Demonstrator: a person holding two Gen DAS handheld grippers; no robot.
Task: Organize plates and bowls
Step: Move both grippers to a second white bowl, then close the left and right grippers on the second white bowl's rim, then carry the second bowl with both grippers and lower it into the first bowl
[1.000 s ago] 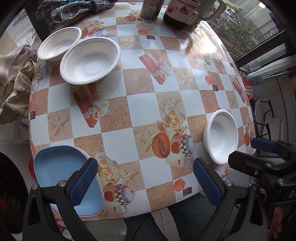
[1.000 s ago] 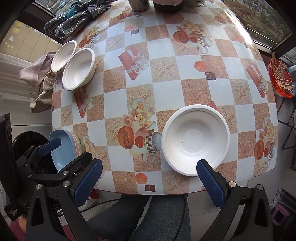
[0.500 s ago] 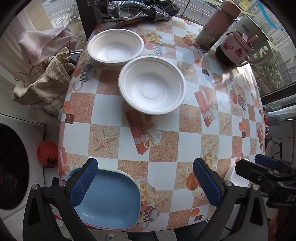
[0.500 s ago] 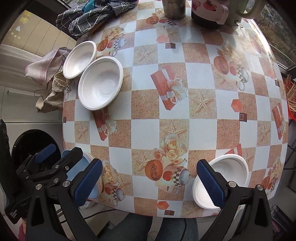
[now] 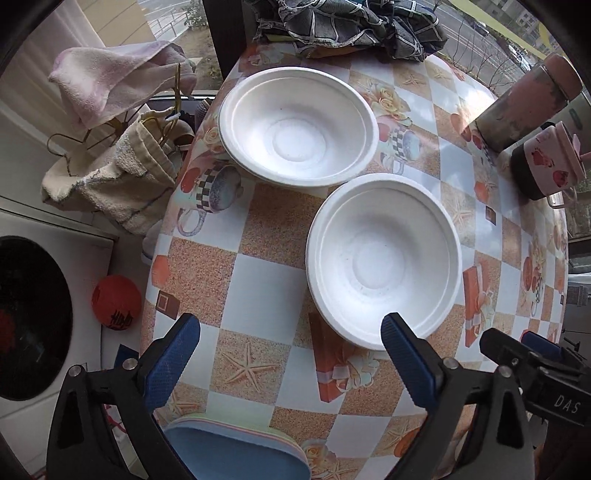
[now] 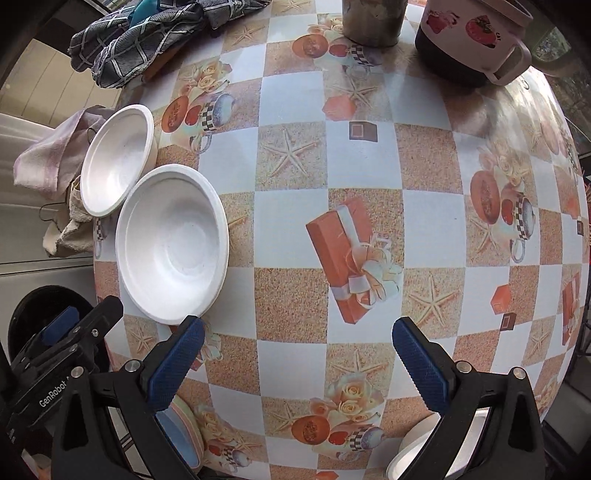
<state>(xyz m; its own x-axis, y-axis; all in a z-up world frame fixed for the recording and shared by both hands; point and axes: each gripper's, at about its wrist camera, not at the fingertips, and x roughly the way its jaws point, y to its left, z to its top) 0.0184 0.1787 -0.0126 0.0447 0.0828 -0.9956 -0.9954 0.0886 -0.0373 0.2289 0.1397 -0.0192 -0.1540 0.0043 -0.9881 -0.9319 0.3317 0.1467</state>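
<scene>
Two white bowls stand side by side on the patterned table: the nearer bowl and the farther bowl by the left edge. My left gripper is open and empty just in front of the nearer bowl, its right finger at the rim. A stack of plates with a blue one on top lies under it at the near edge. My right gripper is open and empty over the table's middle. A third white bowl shows partly behind its right finger.
A metal flask and a strawberry-print mug stand at the far side. A checked cloth lies at the far left corner. Towels on a rack hang off the left table edge.
Both grippers have moved forward over the table toward the two bowls. The third bowl and the blue plate have slid down to the bottom of the views. Both stay open.
</scene>
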